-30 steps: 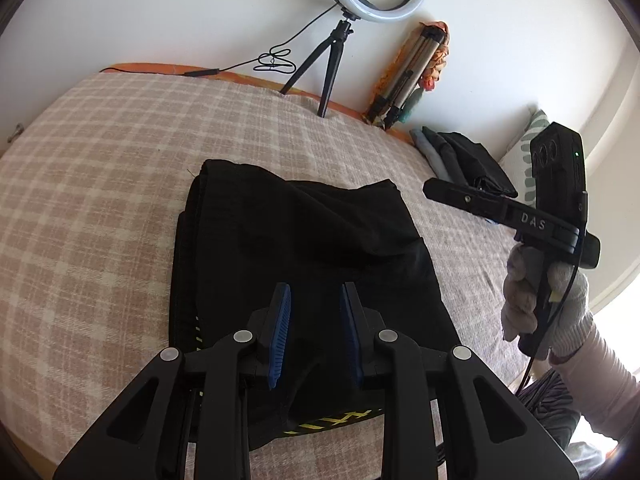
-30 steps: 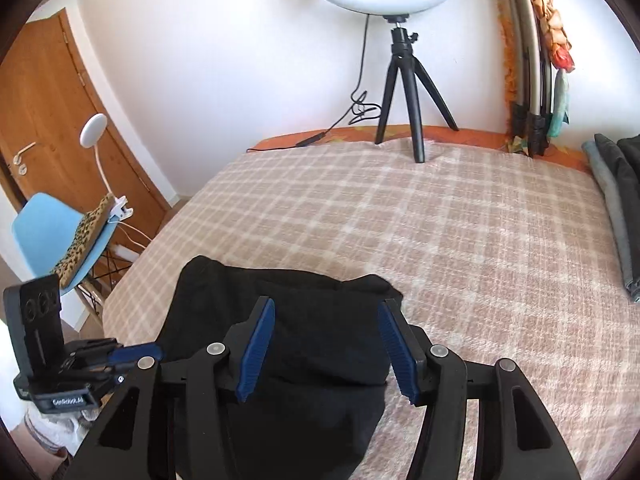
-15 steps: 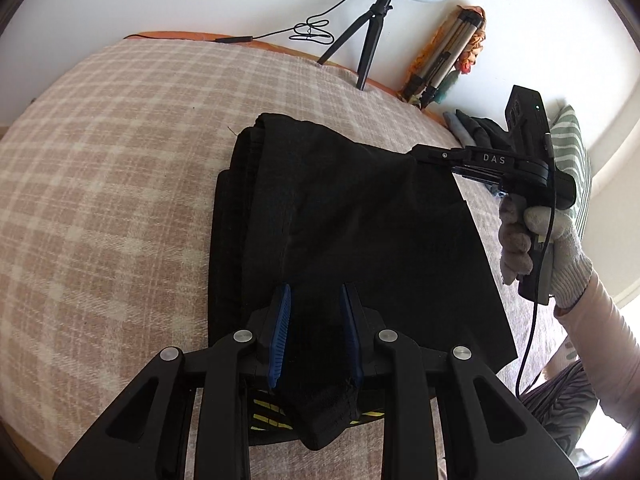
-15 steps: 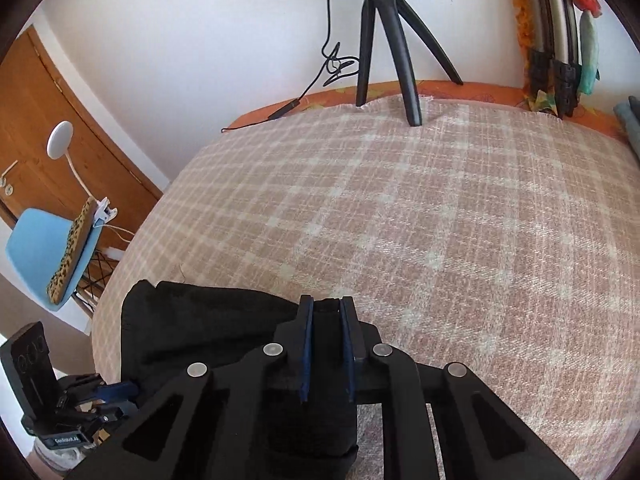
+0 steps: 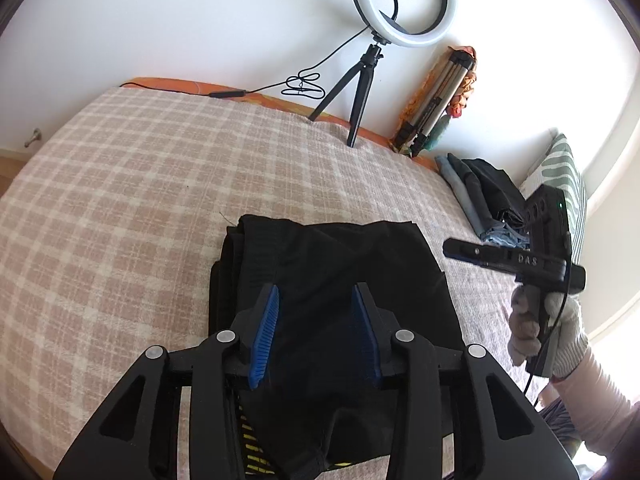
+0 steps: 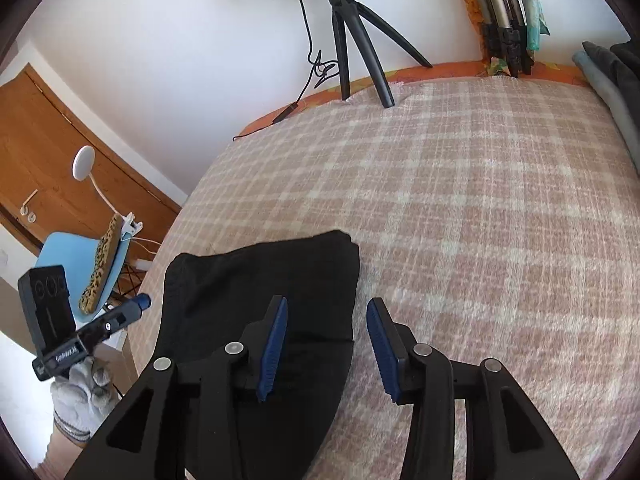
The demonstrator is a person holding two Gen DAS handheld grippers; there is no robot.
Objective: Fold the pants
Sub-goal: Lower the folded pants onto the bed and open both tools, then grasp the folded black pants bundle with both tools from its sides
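Both grippers (L [image 5: 316,334], R [image 6: 328,348]) open over folded pants [image 5: 336,276].

From my left camera I read "DAS" in pale letters on the side bar of my right gripper [image 5: 452,249], at three o'clock. My left gripper [image 6: 142,302] carries a label at eight o'clock, too blurred to read.
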